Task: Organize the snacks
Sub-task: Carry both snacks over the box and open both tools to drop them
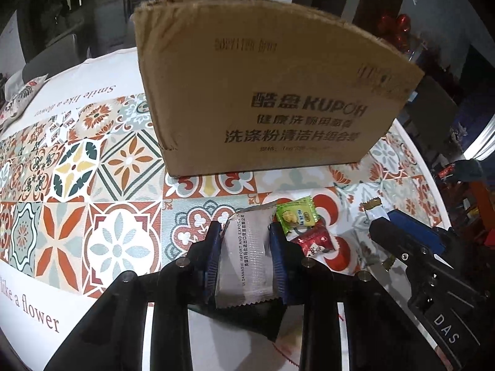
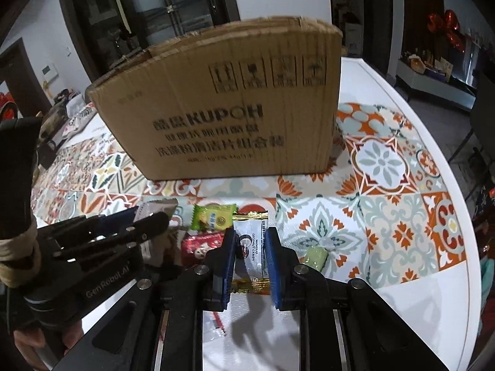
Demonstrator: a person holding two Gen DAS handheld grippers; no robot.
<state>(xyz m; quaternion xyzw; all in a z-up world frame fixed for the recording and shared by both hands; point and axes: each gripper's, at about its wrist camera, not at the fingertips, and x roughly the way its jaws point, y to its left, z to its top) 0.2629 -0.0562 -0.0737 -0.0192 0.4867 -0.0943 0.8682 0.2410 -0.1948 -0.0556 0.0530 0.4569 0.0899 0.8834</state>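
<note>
My left gripper [image 1: 246, 232] is shut on a silver-white snack packet [image 1: 246, 256], held just above the patterned tablecloth. My right gripper [image 2: 251, 235] is shut on a white and gold coconut candy packet [image 2: 251, 247]; it also shows in the left wrist view [image 1: 376, 208]. A green candy packet [image 1: 295, 215] and a red candy packet [image 1: 314, 242] lie on the table between the two grippers, also seen in the right wrist view as green [image 2: 213, 219] and red [image 2: 201, 245]. A pale green candy [image 2: 315, 256] lies right of the right gripper. A brown cardboard box [image 1: 263, 92] stands behind them.
The box [image 2: 222, 108] has an open top and printed text on its near side. The round white table's edge [image 2: 458, 185] curves at the right. A patterned pouch [image 1: 21, 95] lies at the far left. Dark cabinets and red balloons [image 2: 445, 27] stand beyond.
</note>
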